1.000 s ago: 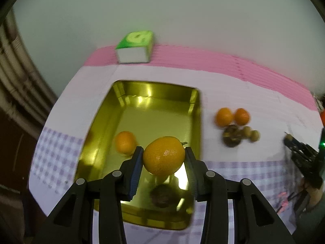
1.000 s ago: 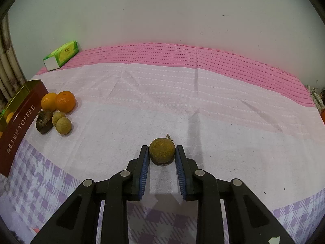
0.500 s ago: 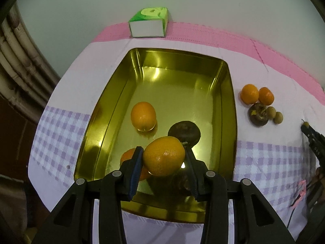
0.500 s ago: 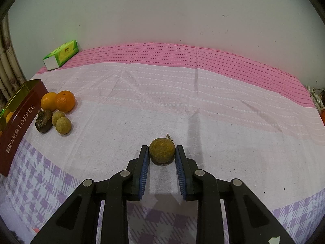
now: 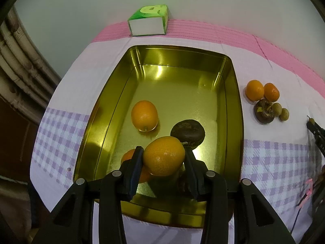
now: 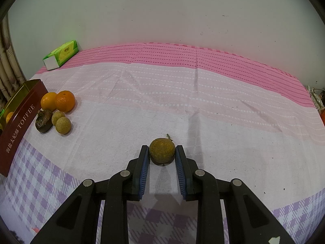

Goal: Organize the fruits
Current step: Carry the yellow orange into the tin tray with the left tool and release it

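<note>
Lowered left gripper, gripping orange, hides tin fruit.

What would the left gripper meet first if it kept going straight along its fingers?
Probably the shiny floor of the gold metal tin, close to the dark brown round fruit. The left gripper is shut on a round orange citrus fruit, which would touch first. Depth is unclear.

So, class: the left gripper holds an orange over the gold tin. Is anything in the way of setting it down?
Partly. Below the held orange lie another orange and a dark fruit; the tin's far floor is bare.
</note>
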`<state>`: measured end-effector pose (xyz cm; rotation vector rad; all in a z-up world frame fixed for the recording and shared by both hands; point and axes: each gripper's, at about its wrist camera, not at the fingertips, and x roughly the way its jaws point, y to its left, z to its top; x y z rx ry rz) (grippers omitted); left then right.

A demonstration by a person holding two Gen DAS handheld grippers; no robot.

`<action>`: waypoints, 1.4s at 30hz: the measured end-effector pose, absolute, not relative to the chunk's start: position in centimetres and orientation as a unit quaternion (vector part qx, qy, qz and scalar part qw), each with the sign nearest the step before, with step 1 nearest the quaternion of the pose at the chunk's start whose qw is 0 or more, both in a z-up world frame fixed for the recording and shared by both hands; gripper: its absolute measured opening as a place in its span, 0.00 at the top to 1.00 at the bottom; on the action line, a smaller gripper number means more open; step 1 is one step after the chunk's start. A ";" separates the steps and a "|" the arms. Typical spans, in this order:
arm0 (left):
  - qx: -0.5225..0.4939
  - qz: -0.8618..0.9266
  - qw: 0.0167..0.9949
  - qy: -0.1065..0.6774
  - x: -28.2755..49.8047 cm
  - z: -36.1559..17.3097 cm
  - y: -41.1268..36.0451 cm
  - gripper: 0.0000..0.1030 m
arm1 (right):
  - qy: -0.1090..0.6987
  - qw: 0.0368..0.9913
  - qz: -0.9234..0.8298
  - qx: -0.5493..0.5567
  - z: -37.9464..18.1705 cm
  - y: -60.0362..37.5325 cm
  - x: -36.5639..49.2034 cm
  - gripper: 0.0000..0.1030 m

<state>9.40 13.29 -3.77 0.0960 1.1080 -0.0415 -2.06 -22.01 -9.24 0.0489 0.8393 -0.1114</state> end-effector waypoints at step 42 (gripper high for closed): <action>0.049 -0.007 0.867 0.496 8.4 -0.4 15.3 0.51 | 0.407 0.911 -0.059 0.014 -9.4 -21.8 -1.8 0.77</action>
